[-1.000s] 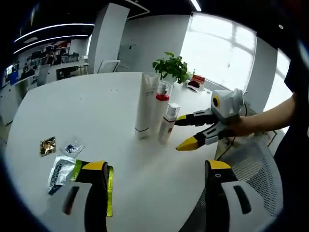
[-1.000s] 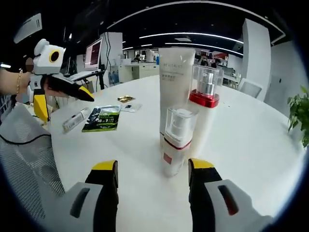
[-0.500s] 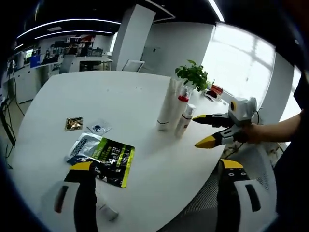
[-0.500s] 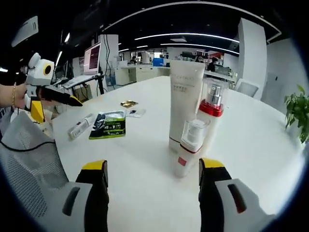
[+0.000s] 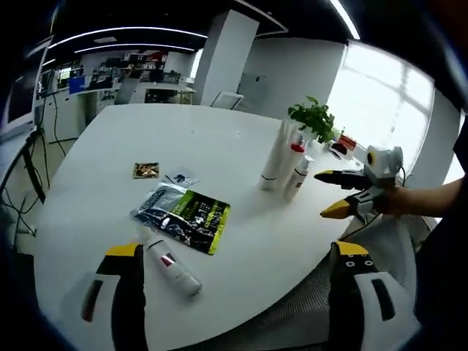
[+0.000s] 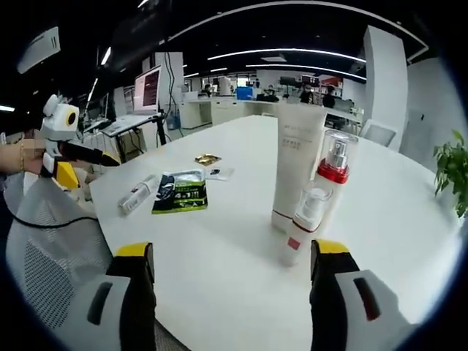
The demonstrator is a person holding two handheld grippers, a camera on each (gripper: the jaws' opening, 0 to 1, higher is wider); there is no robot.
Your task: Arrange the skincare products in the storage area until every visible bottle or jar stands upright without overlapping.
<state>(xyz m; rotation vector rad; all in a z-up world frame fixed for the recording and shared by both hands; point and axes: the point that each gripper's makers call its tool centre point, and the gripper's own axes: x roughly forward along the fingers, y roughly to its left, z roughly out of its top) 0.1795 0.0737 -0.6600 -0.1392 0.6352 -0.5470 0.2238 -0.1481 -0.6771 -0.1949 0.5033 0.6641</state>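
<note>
Three products stand upright in a tight group on the white table [image 5: 110, 153]: a tall white tube [image 5: 274, 152] [image 6: 296, 164], a red-collared pump bottle [image 5: 292, 155] [image 6: 333, 183] and a small spray bottle [image 5: 298, 179] [image 6: 303, 228]. Near the table's edge a small white bottle [image 5: 172, 265] [image 6: 137, 196] lies on its side. My left gripper [image 5: 236, 250] [image 6: 86, 165] is open and empty, just short of the lying bottle. Also open with nothing in it, my right gripper [image 6: 232, 248] [image 5: 319, 195] hangs a little back from the standing group.
A green-and-black sachet [image 5: 191, 218] [image 6: 181, 196] overlaps a silver packet [image 5: 152, 205]. A gold sachet [image 5: 146, 170] [image 6: 208, 159] and a small clear one [image 5: 178, 178] lie beyond. A potted plant [image 5: 314, 117] stands behind the bottles. A mesh chair [image 6: 44, 248] is at the table's edge.
Both views have pulled back from the standing bottles, which now look smaller. The left gripper view has come to take in the sachets and the lying bottle. Nothing on the table moved.
</note>
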